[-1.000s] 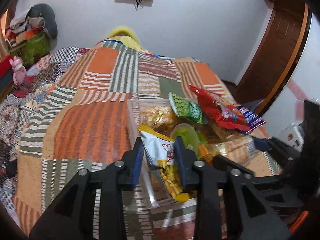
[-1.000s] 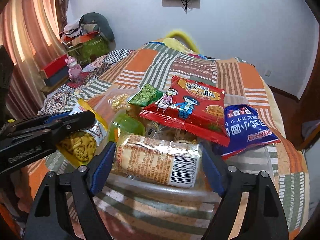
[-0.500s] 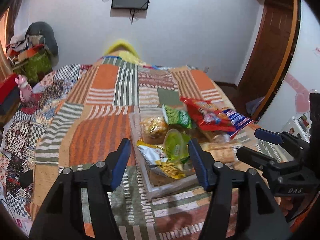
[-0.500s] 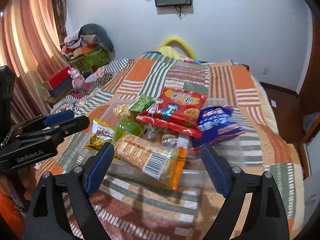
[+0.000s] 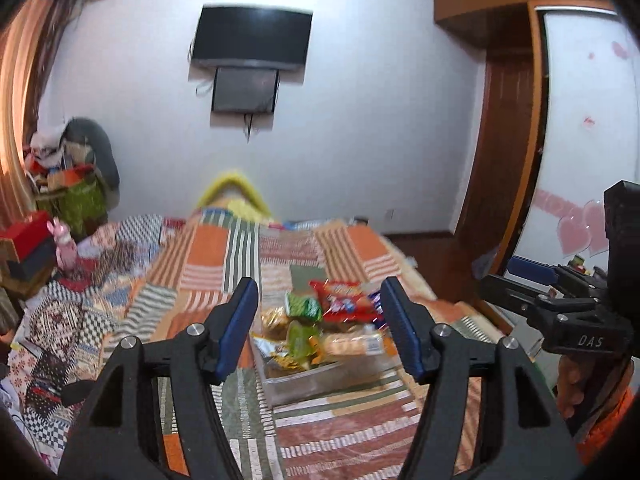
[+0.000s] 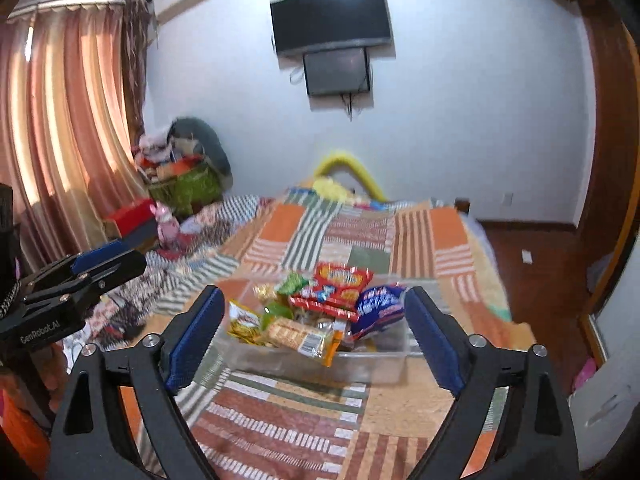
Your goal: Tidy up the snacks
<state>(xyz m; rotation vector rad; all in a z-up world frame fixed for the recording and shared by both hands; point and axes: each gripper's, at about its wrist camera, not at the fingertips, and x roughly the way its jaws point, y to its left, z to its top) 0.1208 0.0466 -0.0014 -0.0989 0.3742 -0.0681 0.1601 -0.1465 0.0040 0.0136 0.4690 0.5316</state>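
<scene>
A clear plastic bin (image 6: 372,366) full of snack packets sits on the patchwork bed; it also shows in the left wrist view (image 5: 304,380). In it lie a red packet (image 6: 340,280), a blue packet (image 6: 380,304), a green packet (image 6: 294,282), a cracker sleeve (image 6: 298,336) and a yellow-white chip bag (image 6: 242,322). My left gripper (image 5: 318,328) is open and empty, held well back above the bed. My right gripper (image 6: 312,340) is open and empty, also back from the bin.
The patchwork bedspread (image 6: 360,236) covers the bed. A TV (image 6: 332,20) hangs on the far wall. Curtains (image 6: 60,128) and piled clutter (image 6: 180,172) stand at the left. A wooden door frame (image 5: 504,160) and floor lie at the right.
Both grippers have pulled back and up from the bin. The left gripper let go of the chip bag and opened wide. The right gripper left the cracker sleeve in the bin.
</scene>
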